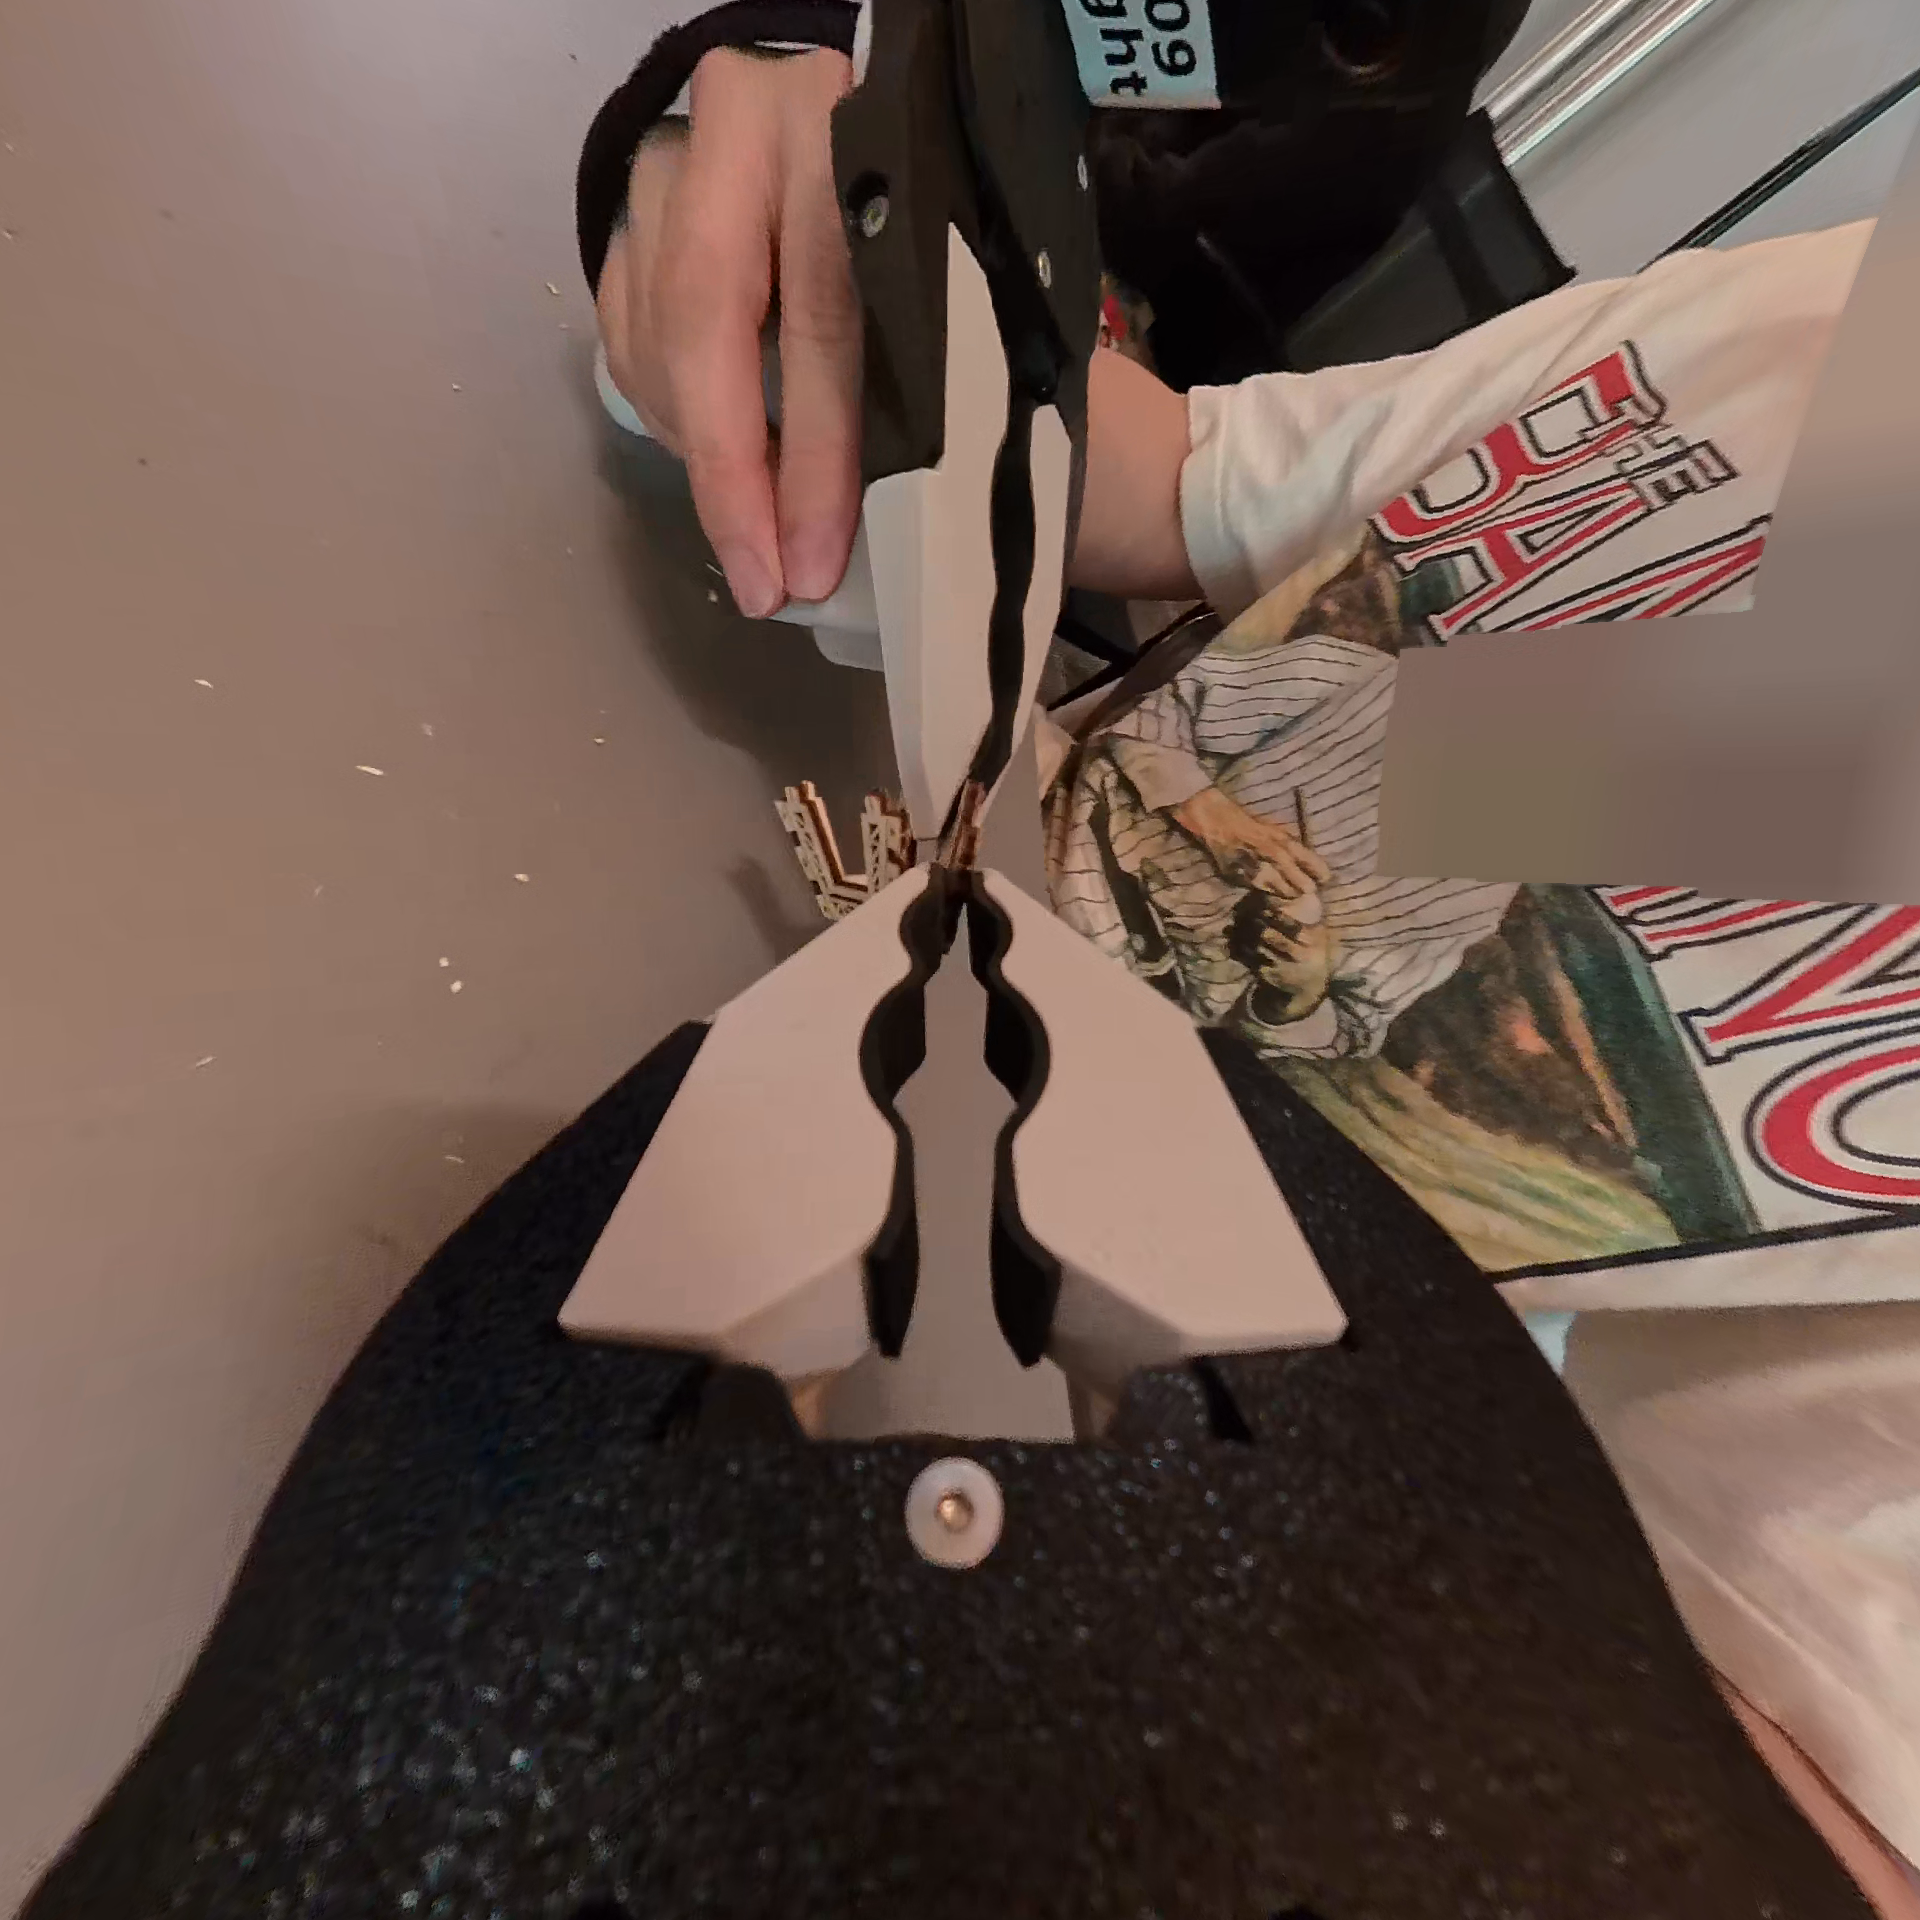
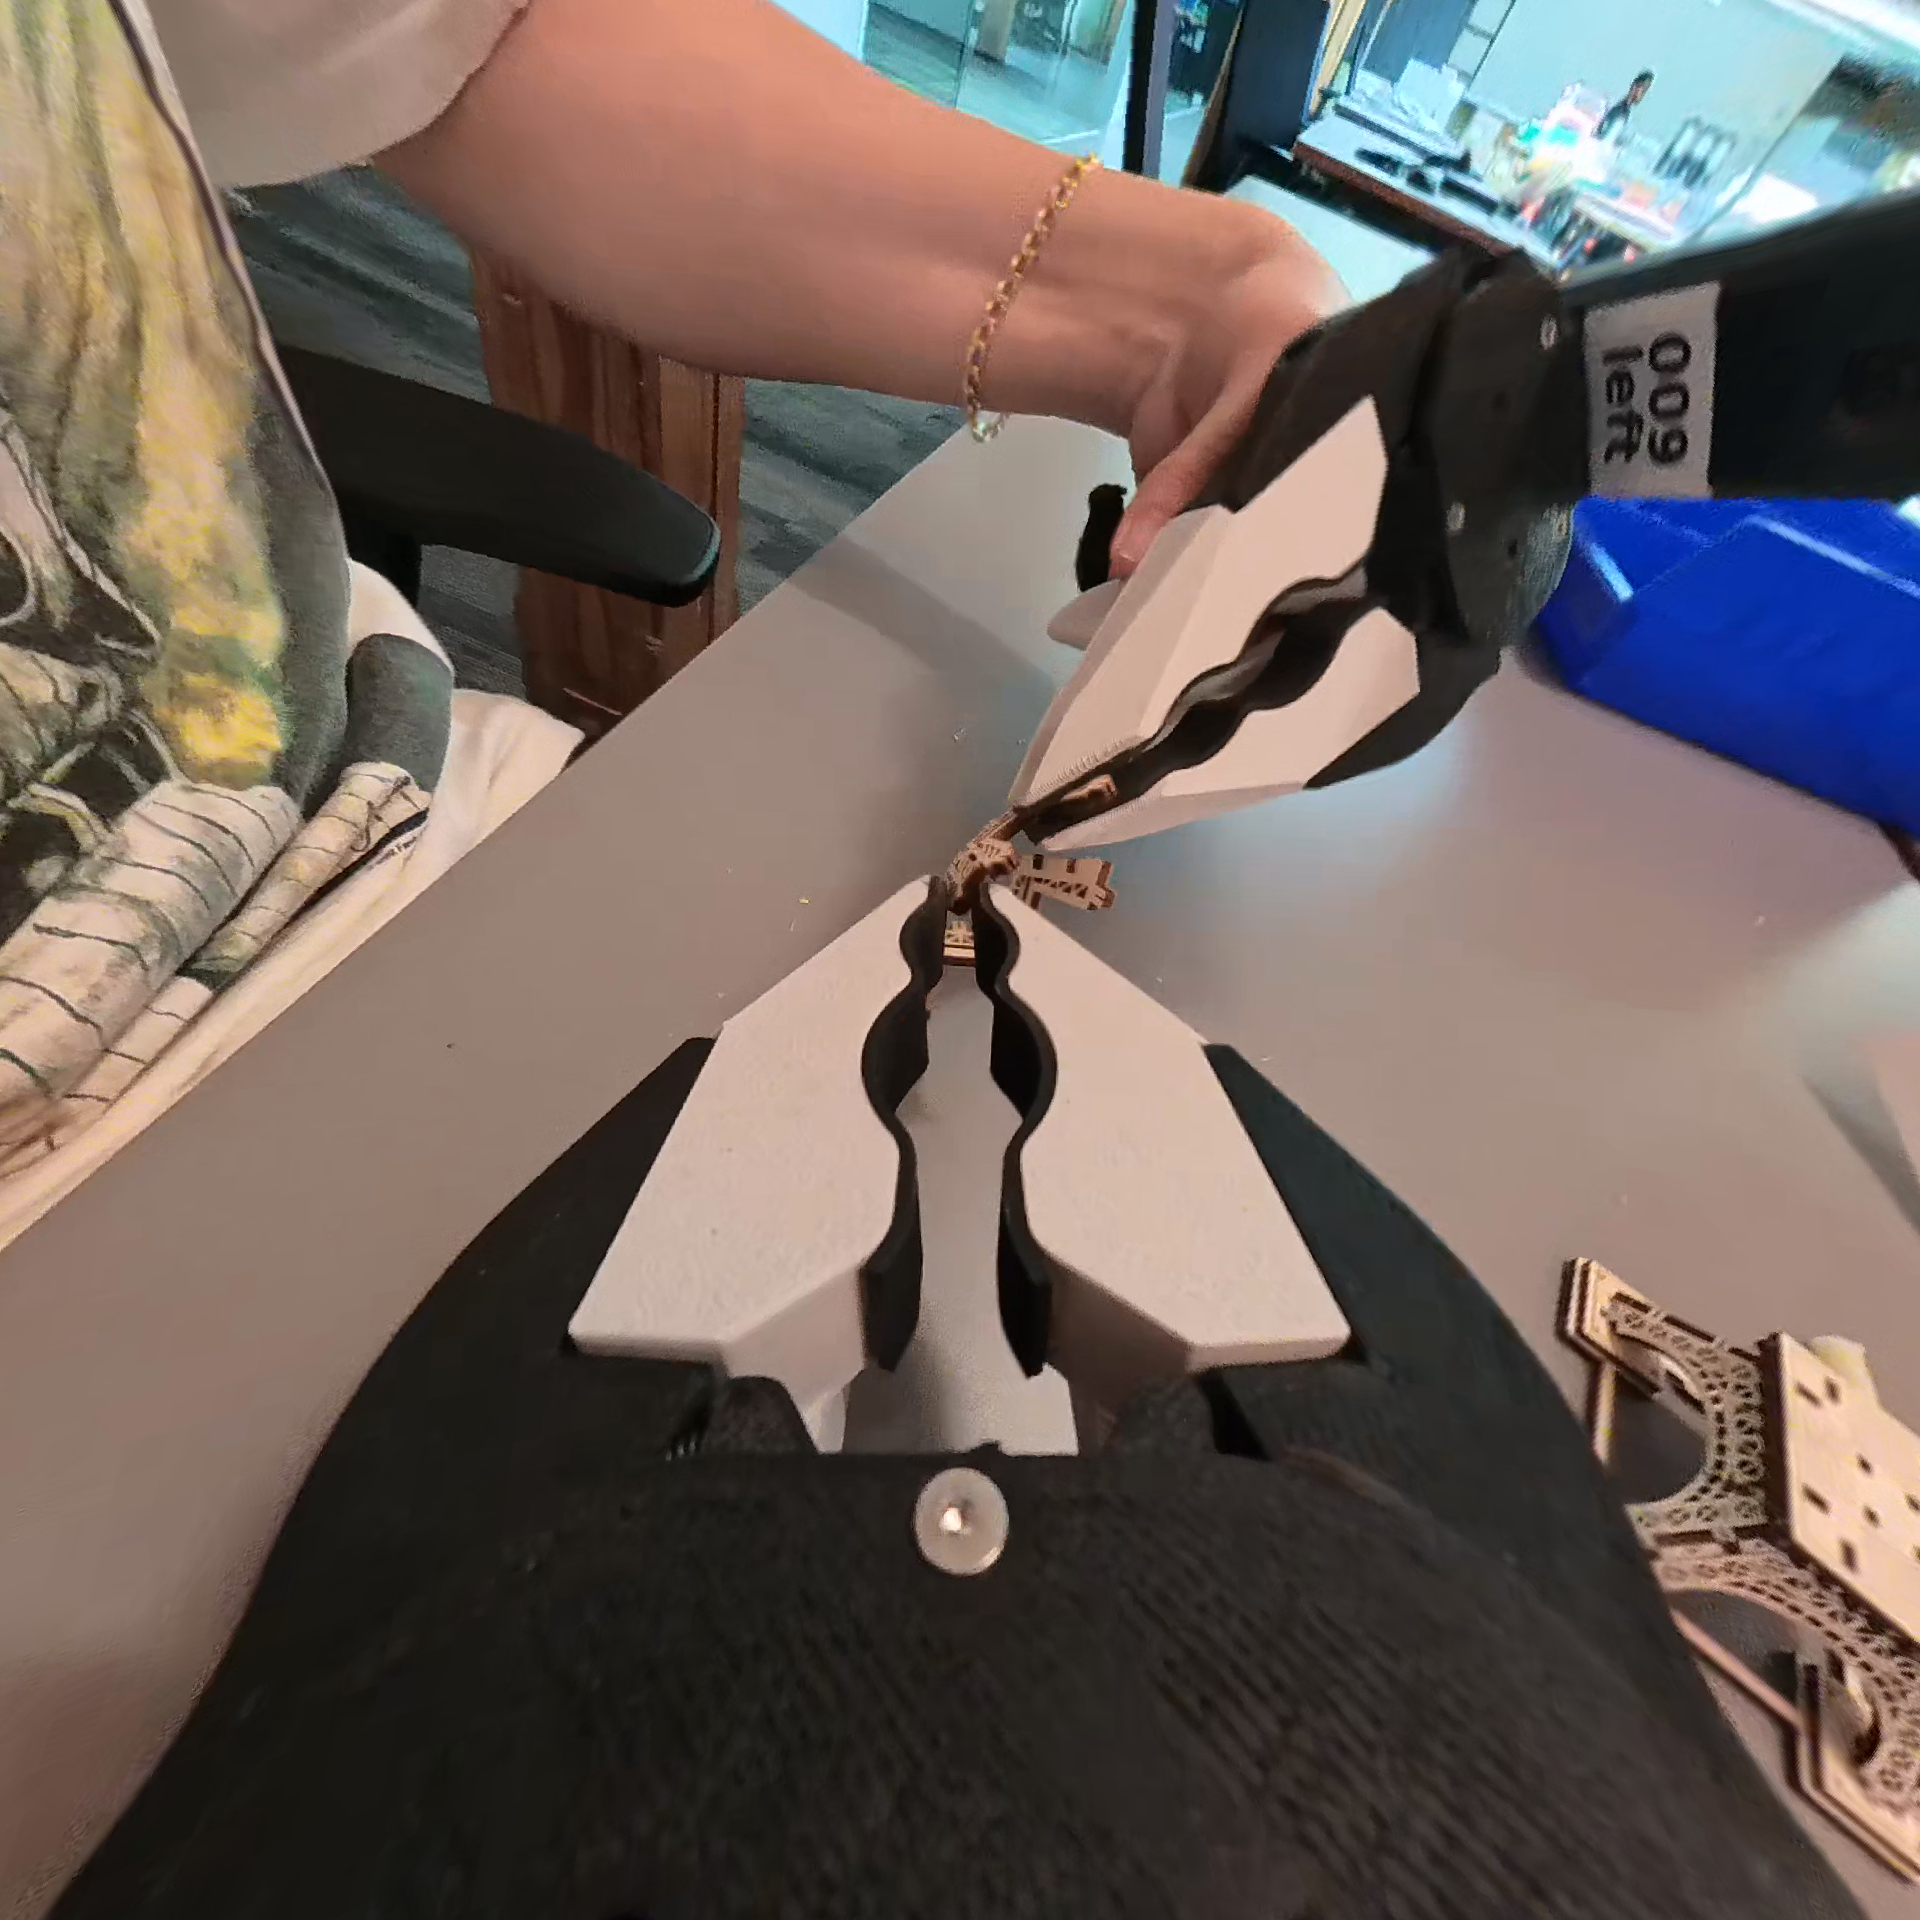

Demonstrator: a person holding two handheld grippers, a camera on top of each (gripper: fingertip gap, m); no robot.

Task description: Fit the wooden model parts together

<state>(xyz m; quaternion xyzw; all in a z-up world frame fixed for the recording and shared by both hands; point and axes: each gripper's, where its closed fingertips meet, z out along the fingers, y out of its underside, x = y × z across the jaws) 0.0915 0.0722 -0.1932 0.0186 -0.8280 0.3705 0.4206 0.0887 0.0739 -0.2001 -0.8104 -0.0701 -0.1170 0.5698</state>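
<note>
Pinching one small wooden lattice piece [image 2: 987, 857] apiece, the left gripper [image 1: 948, 891] and right gripper [image 2: 961, 904] meet tip to tip at twelve o'clock above the grey table [image 2: 1455, 987]; align tabs squarely, then press gently

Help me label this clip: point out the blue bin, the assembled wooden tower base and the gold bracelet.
blue bin [image 2: 1725, 634]: right wrist view, its side wall.
wooden tower base [image 2: 1766, 1475]: right wrist view, its lattice leg.
gold bracelet [image 2: 1013, 291]: right wrist view, chain across wrist.
</note>
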